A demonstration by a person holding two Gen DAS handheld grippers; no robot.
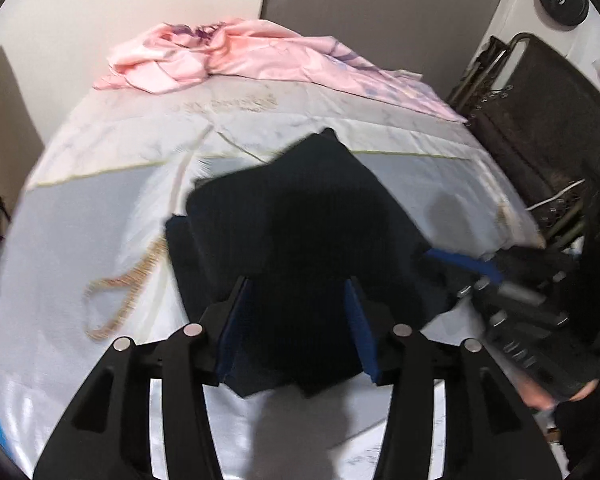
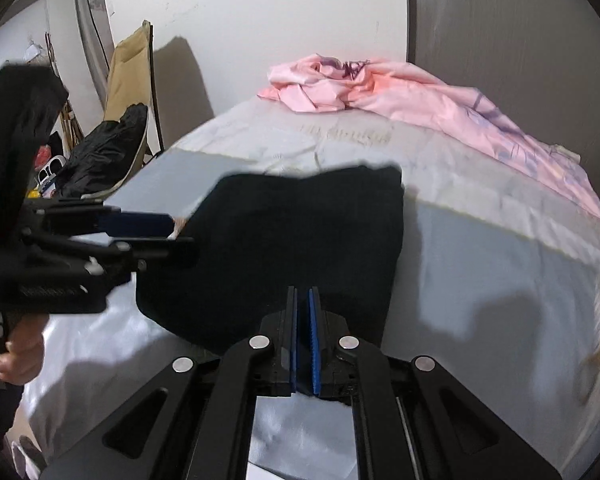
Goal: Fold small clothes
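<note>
Dark navy garment [image 1: 300, 232], partly folded, lay on the bed [image 1: 100, 216] near its front edge, on a grey-and-white sheet with a thin yellowish line across it. The left hand-held gripper [image 1: 298, 320] hovered over the cloth's near edge with its blue-padded jaws spread wide and nothing between them. The right hand-held gripper [image 2: 302, 336] sat at the garment's near edge with its jaws drawn almost together, a narrow slit left between the pads; whether cloth was pinched there could not be told. A crumpled pink sheet [image 2: 400, 88] was heaped at the far end of the bed, against a pale wall. A wooden clothes hanger [image 1: 120, 300] rested on the sheet left of the garment. Beside the bed stood a tan folding chair [image 2: 128, 64] with a black jacket [image 2: 104, 148] draped on it, and on the other side a dark metal rack [image 1: 540, 120].
</note>
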